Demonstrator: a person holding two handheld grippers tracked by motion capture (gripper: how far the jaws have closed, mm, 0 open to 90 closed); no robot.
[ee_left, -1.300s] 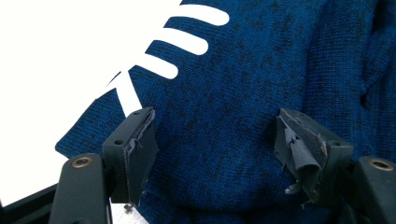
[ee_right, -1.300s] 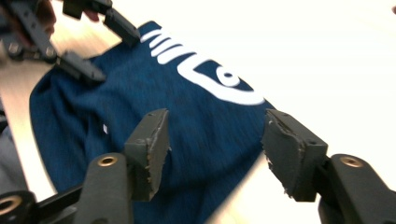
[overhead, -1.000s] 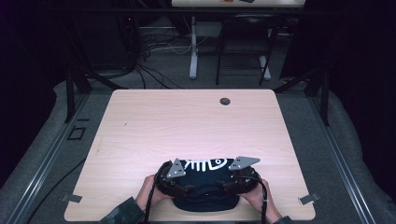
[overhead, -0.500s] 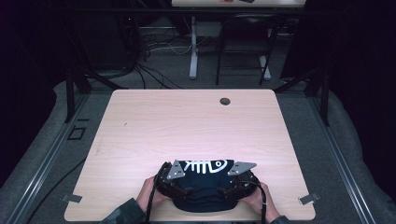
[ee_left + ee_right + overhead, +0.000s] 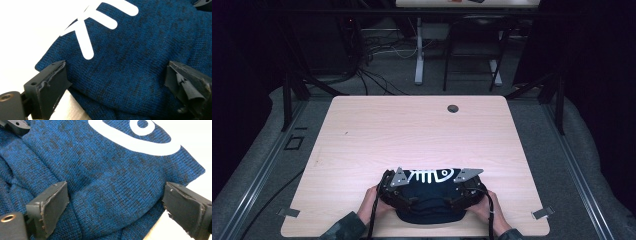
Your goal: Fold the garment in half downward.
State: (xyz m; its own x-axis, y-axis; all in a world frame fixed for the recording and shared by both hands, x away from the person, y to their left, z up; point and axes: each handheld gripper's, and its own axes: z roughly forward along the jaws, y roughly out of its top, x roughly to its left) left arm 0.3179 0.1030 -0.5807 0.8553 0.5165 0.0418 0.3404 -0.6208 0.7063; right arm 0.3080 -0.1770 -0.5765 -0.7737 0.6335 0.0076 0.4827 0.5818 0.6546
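A dark blue knit garment [image 5: 431,200] with a white fish-skeleton print [image 5: 432,175] lies bunched at the near edge of the wooden table [image 5: 412,130]. My left gripper [image 5: 404,196] rests on its left side and my right gripper [image 5: 458,196] on its right, each held by a hand. In the left gripper view the gripper [image 5: 117,82] stands open, its jaws wide apart over the blue knit garment [image 5: 130,50]. In the right gripper view the gripper [image 5: 115,205] is open as well, spanning a fold of the garment [image 5: 100,170] beneath the white print [image 5: 140,142].
A round cable hole [image 5: 453,108] sits near the table's far edge. Beyond the table are desk legs [image 5: 418,50] and loose cables [image 5: 377,47] on the floor. Dark frame posts [image 5: 287,95] stand to the left and right.
Both grippers have edged slightly inward over the garment. The garment has stayed near the front edge.
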